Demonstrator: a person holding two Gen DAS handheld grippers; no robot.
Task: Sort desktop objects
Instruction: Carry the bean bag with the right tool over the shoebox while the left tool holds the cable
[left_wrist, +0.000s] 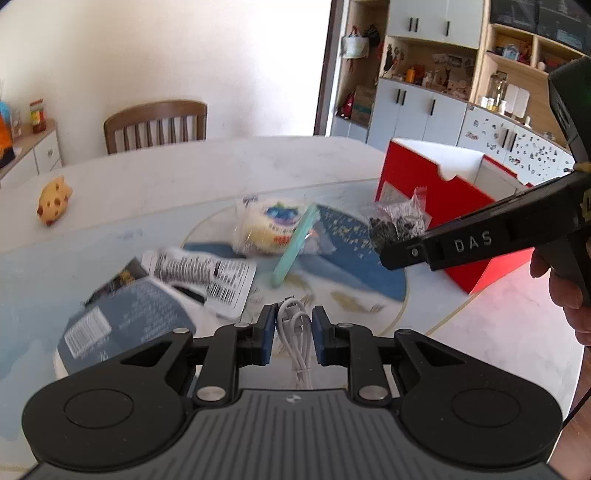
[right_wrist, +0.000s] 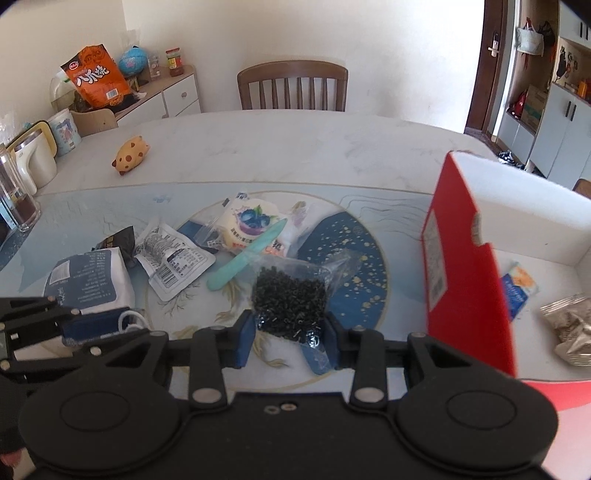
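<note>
Both claws loaded over cluttered desk (right_wrist: 295, 147), red box at right.

Left to right: grey-blue pouch (right_wrist: 86, 280) and white barcode packet (right_wrist: 173, 258) flat on desk; left claw (left_wrist: 293, 334) pinching coiled white cable (left_wrist: 295, 332) just above desk; blueberry snack pack (right_wrist: 251, 225) with mint knife (right_wrist: 247, 258) leaning across it; right claw (right_wrist: 290, 339) clamped on clear bag of black pellets (right_wrist: 291, 299), held above blue mat, just left of red box (right_wrist: 465, 280); inside box a blue sachet (right_wrist: 517, 288) and silver packet (right_wrist: 570, 325). Yellow spotted toy (right_wrist: 131, 155) far back left, apart.
</note>
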